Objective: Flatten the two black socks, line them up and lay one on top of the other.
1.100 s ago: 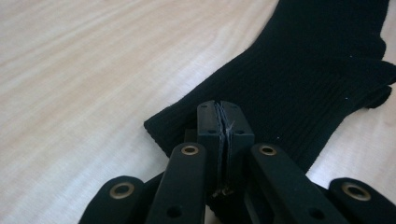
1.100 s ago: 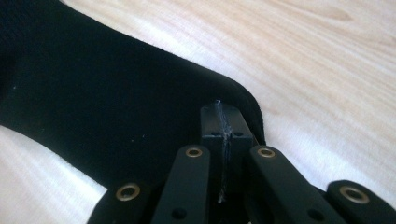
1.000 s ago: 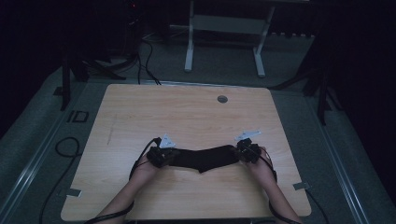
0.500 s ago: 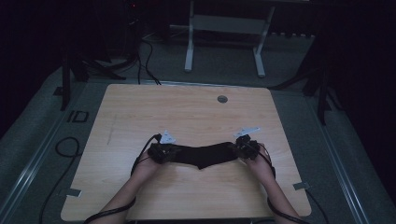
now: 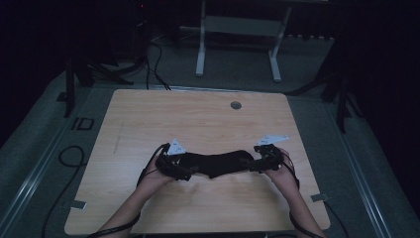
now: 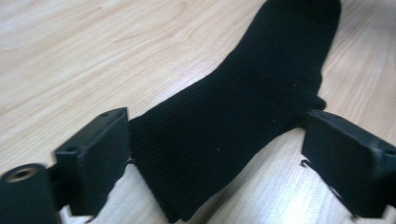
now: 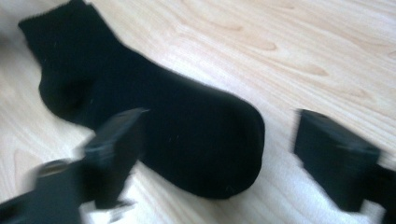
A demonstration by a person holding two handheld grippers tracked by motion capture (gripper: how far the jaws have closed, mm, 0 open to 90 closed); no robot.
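Note:
A black ribbed sock (image 5: 220, 163) lies flat on the wooden table (image 5: 198, 124), stretched left to right between my two grippers. My left gripper (image 5: 190, 171) sits at its cuff end. In the left gripper view the sock (image 6: 233, 116) runs up between the jaws, which have just been opening and no longer press on it; that gripper (image 6: 219, 163) is open. My right gripper (image 5: 250, 164) hovers at the toe end, its jaws also just opened. In the blurred right gripper view the sock's rounded toe (image 7: 205, 144) lies under the open gripper (image 7: 215, 158).
A round cable hole (image 5: 236, 105) sits near the table's far edge. Behind the table stands a white desk frame (image 5: 200, 49). Cables (image 5: 69, 153) loop on the floor at the left. The surroundings are dark.
Both grippers' jaws have spread and let go of the sock's ends. The sock now rests on the table. The right gripper has lifted slightly.

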